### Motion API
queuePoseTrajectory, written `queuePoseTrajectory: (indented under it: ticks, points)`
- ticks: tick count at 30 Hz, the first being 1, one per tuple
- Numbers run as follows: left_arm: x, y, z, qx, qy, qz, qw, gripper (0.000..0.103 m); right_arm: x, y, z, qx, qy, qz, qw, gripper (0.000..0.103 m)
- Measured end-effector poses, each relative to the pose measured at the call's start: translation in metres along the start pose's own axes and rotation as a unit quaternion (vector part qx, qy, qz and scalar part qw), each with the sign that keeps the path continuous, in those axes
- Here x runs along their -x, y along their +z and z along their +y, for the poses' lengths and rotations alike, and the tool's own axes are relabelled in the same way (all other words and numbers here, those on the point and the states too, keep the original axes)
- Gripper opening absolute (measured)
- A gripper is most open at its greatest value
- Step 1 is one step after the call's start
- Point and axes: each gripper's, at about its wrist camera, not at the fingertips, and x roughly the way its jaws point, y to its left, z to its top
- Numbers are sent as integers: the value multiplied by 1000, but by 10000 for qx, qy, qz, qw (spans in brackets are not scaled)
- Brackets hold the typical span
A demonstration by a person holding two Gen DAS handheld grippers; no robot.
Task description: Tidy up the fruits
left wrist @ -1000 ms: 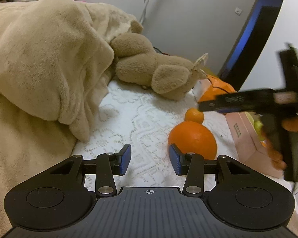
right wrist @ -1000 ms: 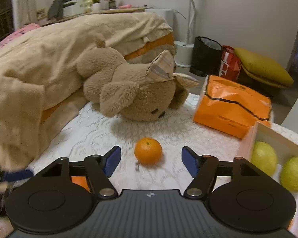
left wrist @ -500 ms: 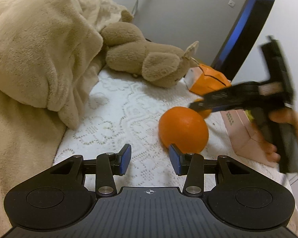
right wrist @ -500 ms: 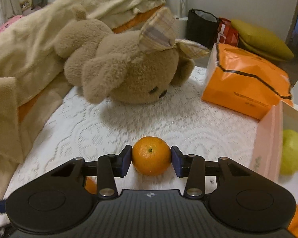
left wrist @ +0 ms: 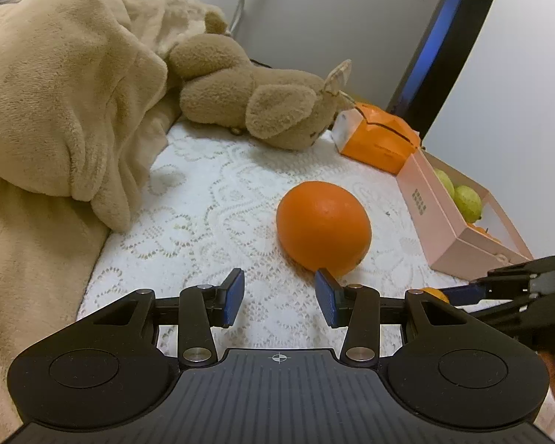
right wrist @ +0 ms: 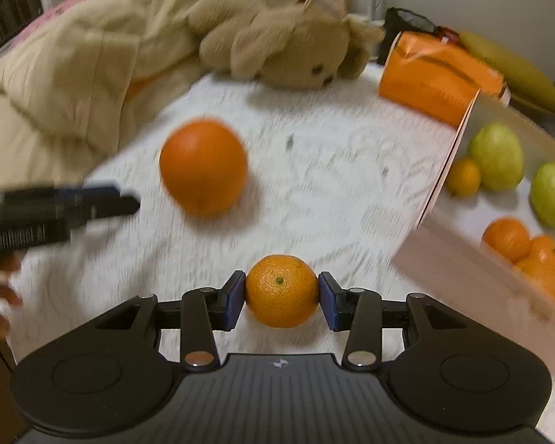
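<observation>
While its two blue pads press on either side of a small mandarin, the right gripper holds that fruit just above the white lace cover of the bed. Beside it, the left gripper stands with its jaws apart and nothing between them; its right pad sits just in front of a large orange, which lies on the lace near the middle of the bed. Toward the bed's right edge a pink box holds two green fruits, a small yellow-orange one and several mandarins. At the far edge lie a brown plush toy and an orange bag. Along the left edge a beige blanket is heaped.
</observation>
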Motion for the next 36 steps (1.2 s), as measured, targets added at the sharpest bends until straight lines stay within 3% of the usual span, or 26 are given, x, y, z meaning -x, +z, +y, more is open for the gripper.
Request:
queuePoseTrajectory:
  ticks: [3, 9, 16, 20, 25, 30, 36]
  points:
    - [0, 0, 1, -4, 68, -12, 10000, 47, -1, -7, 6, 212, -75, -117, 9997, 44]
    - [5, 4, 11, 191, 148, -153, 9996, 47, 21, 3, 24, 498, 141, -716, 9961, 66]
    - [12, 7, 19, 289, 511, -276, 9979, 47, 17, 26, 50, 894, 291, -1199, 9883, 71]
    - [12, 7, 22, 385, 328, -272, 9984, 47, 0, 38, 60, 984, 19, -969, 9904, 71]
    - [8, 6, 15, 324, 181, -151, 9992, 47, 13, 13, 46, 1096, -280, -1261, 9855, 70]
    - [10, 12, -2, 239, -62, -363, 9990, 46, 32, -21, 9, 633, -581, -1668, 9822, 70]
    - [-6, 27, -37, -27, 298, -542, 9981, 47, 31, -53, -23, -17, -514, -1740, 9834, 70]
